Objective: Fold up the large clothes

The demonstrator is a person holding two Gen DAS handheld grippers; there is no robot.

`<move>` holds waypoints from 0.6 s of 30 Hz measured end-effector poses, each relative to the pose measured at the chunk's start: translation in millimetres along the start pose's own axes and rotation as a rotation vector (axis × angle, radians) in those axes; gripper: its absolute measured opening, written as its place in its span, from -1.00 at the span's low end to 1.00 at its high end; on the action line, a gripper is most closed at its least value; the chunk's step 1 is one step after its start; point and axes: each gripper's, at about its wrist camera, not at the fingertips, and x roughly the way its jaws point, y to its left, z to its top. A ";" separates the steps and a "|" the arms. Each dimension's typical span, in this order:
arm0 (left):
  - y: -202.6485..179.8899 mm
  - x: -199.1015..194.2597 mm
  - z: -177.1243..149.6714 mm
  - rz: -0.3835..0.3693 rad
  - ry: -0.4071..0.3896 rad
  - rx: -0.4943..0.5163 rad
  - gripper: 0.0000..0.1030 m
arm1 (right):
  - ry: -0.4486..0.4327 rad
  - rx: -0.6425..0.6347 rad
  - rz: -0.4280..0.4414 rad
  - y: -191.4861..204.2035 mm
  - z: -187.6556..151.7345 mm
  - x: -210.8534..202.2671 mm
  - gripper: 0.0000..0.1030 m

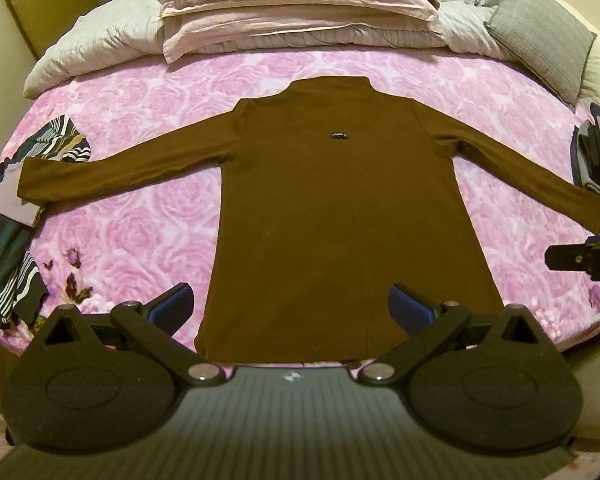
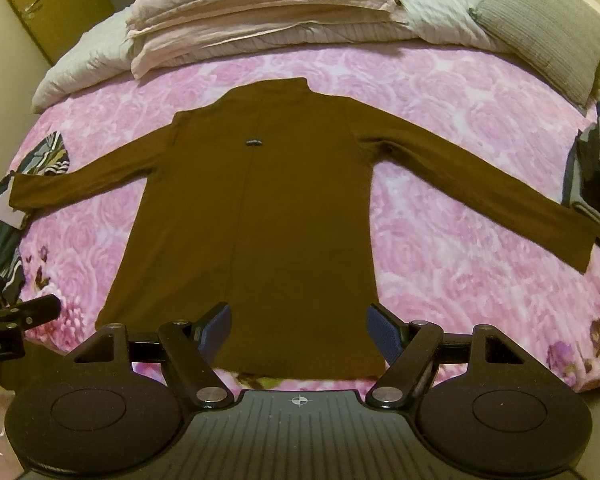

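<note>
A brown long-sleeved top (image 1: 332, 216) (image 2: 260, 216) lies flat on the pink rose-patterned bed cover (image 1: 148, 208) (image 2: 440, 216), collar far, hem near, both sleeves spread out sideways. A small dark label sits below the collar. My left gripper (image 1: 290, 308) hangs open over the hem, its blue pads wide apart with nothing between them. My right gripper (image 2: 298, 330) is also open, above the hem's right part, and it holds nothing. Its tip shows at the right edge of the left wrist view.
Folded pale pink bedding (image 1: 296, 8) and a white quilt (image 1: 84, 48) are piled at the bed's far side, with a grey cushion (image 1: 540, 36) at far right. A striped garment (image 1: 16, 216) lies by the left sleeve's cuff. Dark objects (image 1: 596, 160) sit at the right edge.
</note>
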 end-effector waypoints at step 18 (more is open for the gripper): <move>240.3 48.2 33.9 0.122 -0.032 -0.132 0.98 | -0.124 -0.362 0.132 226.1 72.1 73.0 0.38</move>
